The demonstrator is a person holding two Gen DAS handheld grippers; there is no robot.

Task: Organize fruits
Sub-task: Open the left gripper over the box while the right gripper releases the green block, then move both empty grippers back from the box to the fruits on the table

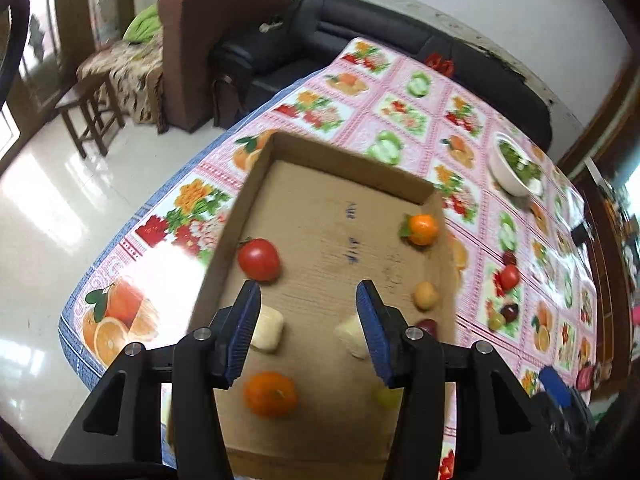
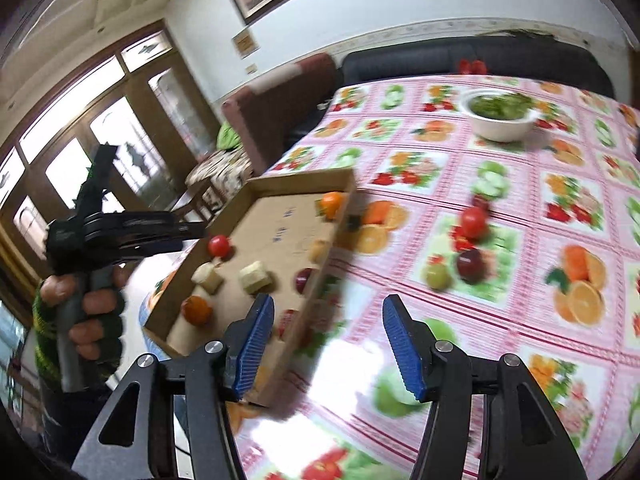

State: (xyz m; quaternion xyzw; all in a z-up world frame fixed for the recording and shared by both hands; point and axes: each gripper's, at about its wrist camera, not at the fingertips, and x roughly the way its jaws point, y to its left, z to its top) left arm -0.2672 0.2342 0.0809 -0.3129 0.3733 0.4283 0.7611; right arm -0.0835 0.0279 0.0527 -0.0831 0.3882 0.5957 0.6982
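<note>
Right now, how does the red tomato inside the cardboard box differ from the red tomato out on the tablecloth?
The tomato in the box lies on plain cardboard near the left wall of the cardboard box; the tomato on the tablecloth sits outside the box on the printed tablecloth. The boxed one has pale chunks nearby; the loose one sits near a dark red fruit and a green fruit. Both are round and red.

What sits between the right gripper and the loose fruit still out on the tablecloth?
Nothing visible. The right gripper is open and empty over bare tablecloth; the red tomato, dark apple and green fruit lie ahead of it. The cardboard box wall stands on the view's left side, off that line.
</note>
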